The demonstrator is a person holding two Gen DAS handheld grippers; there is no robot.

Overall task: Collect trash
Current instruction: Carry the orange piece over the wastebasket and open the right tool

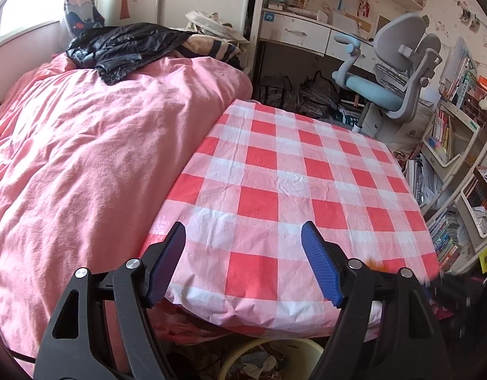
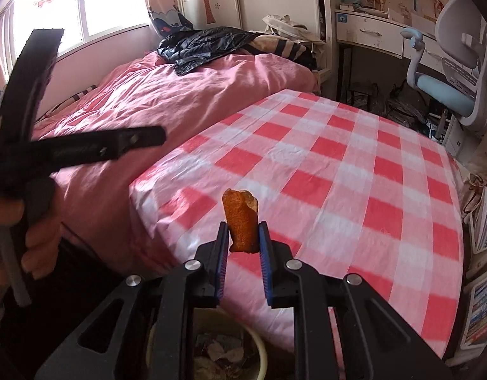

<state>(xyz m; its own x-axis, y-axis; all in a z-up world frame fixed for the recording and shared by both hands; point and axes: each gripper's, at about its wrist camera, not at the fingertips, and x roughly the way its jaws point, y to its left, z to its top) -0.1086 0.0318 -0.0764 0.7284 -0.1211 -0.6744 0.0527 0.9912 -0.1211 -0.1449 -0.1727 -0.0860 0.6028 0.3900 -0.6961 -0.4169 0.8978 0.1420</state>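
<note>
Only the right wrist view shows the one piece of trash: a single orange peel (image 2: 241,223), standing upright at the centre of the frame, pinched between the two blue pads of the right gripper (image 2: 242,237), which is clenched on its lower half while its top pokes above the fingertips. In the left wrist view the peel is no more than an orange blur at the lower right edge. That view shows instead the left gripper (image 1: 243,237) at the bottom centre, its two blue fingers (image 1: 321,262) spread wide with nothing between them, hovering over the near edge of the table (image 1: 306,164) with its red and white checked cloth.

The right wrist view also catches the left gripper from outside, at the left edge of the frame, held in the person's hand (image 2: 37,231); it is blurred there.

One yellowish bin (image 2: 259,345) sits below the peel at the bottom of the right view, holding crumpled scraps; its rim also shows at the bottom of the left view, under the table's near edge. One pink bed (image 1: 85,158) fills the left of both frames, touching the table's side, with one black bag (image 1: 123,47) lying at its far end.
</note>
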